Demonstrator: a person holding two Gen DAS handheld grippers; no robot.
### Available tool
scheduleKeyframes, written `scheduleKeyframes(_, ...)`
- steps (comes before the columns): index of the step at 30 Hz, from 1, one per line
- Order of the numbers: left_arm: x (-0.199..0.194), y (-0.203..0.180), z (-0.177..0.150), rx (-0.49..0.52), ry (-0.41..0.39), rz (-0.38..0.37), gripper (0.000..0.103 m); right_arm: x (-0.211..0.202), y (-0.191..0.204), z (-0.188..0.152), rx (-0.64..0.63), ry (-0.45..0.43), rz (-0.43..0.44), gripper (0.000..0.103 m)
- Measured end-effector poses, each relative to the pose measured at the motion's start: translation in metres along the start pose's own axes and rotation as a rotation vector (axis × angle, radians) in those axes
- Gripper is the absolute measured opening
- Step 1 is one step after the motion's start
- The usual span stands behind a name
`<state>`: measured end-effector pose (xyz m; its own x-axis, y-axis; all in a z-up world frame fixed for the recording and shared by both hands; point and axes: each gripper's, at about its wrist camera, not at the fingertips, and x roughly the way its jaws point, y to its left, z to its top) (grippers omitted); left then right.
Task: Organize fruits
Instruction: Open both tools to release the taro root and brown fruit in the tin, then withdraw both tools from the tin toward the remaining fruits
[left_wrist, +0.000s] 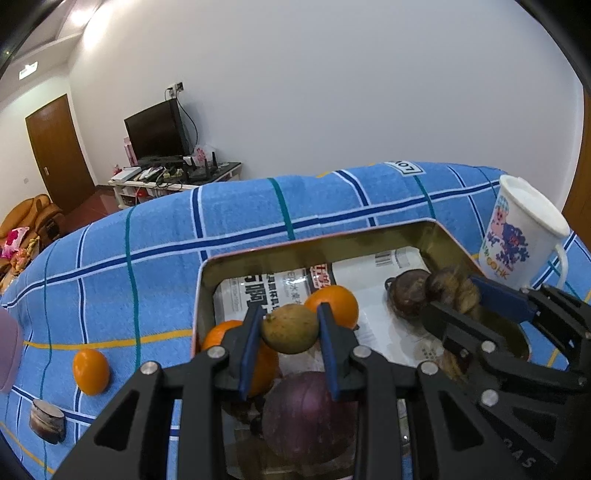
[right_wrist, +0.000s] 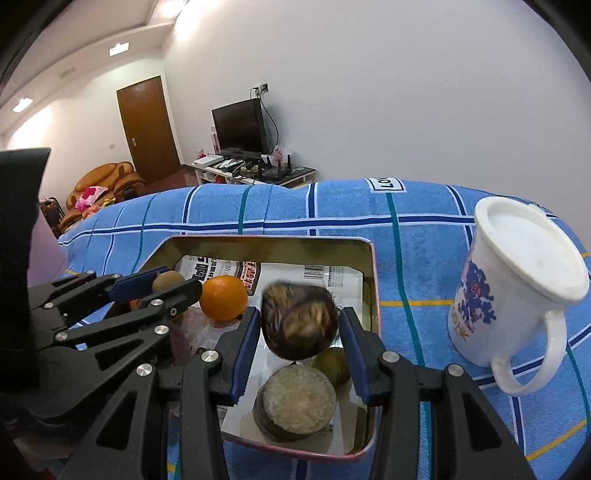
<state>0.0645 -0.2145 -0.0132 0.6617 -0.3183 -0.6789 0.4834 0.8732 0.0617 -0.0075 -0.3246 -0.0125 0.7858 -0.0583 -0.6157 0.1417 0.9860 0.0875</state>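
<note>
A metal tin (left_wrist: 258, 251) lined with printed paper sits on the blue checked cloth; it also shows in the right wrist view (right_wrist: 372, 280). My left gripper (left_wrist: 290, 328) is shut on a small olive-brown fruit (left_wrist: 291, 328) above the tin. My right gripper (right_wrist: 300, 325) is shut on a dark brown water chestnut (right_wrist: 300, 321) over the tin's right side. Inside lie oranges (left_wrist: 334, 304), a purple round fruit (left_wrist: 310, 417), and a cut-topped chestnut (right_wrist: 295, 398). An orange (left_wrist: 91, 371) and another chestnut (left_wrist: 47, 421) lie on the cloth left of the tin.
A white printed mug (right_wrist: 517, 291) stands upside down on the cloth right of the tin. A pinkish object (left_wrist: 9, 354) is at the left edge. Beyond the table are a TV stand (left_wrist: 173, 177), a door and a sofa.
</note>
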Motion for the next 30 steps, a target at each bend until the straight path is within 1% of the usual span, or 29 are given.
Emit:
scheduleKeyframes(2, 0.000, -0.002, 0.000, -0.005, -0.007, 0.005, 0.034, -0.004, -0.001, -0.001, 0.008, -0.012, 0.005, 0.048)
scheduleKeyframes(3, 0.000, -0.001, 0.000, -0.007, -0.008, 0.001, 0.036, -0.005, -0.002, 0.000, 0.012, -0.020, 0.009, 0.056)
scheduleKeyframes(5, -0.002, -0.001, 0.000, -0.022, -0.011, -0.014, 0.041, -0.010, -0.003, -0.001, 0.023, -0.033, -0.001, 0.058)
scheduleKeyframes(7, -0.006, 0.001, 0.001, -0.045, -0.022, -0.036, 0.055, -0.015, -0.006, 0.000, 0.050, -0.045, 0.005, 0.058)
scheduleKeyframes(8, -0.009, 0.002, 0.001, -0.052, -0.031, -0.031, 0.060, -0.017, -0.008, 0.000, 0.064, -0.054, 0.007, 0.058)
scheduleKeyframes(9, -0.012, 0.003, 0.001, -0.063, -0.042, 0.008, 0.079, -0.019, -0.009, 0.000, 0.072, -0.060, 0.007, 0.059)
scheduleKeyframes(10, -0.016, 0.005, 0.001, -0.073, -0.059, 0.051, 0.093, -0.021, -0.010, 0.000, 0.081, -0.066, 0.003, 0.061)
scheduleKeyframes(11, -0.019, 0.007, 0.001, -0.079, -0.079, 0.078, 0.098, -0.023, -0.012, 0.001, 0.090, -0.074, -0.003, 0.064)
scheduleKeyframes(12, -0.024, 0.008, 0.001, -0.081, -0.106, 0.089, 0.101, -0.025, -0.012, 0.001, 0.095, -0.080, -0.006, 0.069)
scheduleKeyframes(13, -0.029, 0.009, 0.001, -0.079, -0.128, 0.091, 0.101, -0.026, -0.013, 0.001, 0.101, -0.085, -0.009, 0.072)
scheduleKeyframes(15, -0.035, 0.009, 0.000, -0.065, -0.149, 0.106, 0.101, -0.028, -0.013, 0.001, 0.108, -0.093, -0.028, 0.072)
scheduleKeyframes(17, -0.042, 0.008, -0.003, -0.046, -0.170, 0.137, 0.103, -0.031, -0.012, 0.000, 0.105, -0.098, -0.035, 0.072)
scheduleKeyframes(20, -0.046, 0.012, -0.010, -0.041, -0.166, 0.146, 0.103, -0.035, -0.008, -0.001, 0.096, -0.105, -0.078, 0.072)
scheduleKeyframes(22, -0.048, 0.018, -0.015, -0.048, -0.162, 0.167, 0.103, -0.037, -0.004, -0.001, 0.087, -0.106, -0.092, 0.072)
scheduleKeyframes(27, -0.059, 0.032, -0.028, -0.047, -0.190, 0.203, 0.103, -0.041, 0.008, -0.007, 0.078, -0.120, -0.135, 0.072)
scheduleKeyframes(30, -0.064, 0.036, -0.037, -0.025, -0.199, 0.227, 0.103, -0.043, 0.020, -0.011, 0.044, -0.128, -0.170, 0.072)
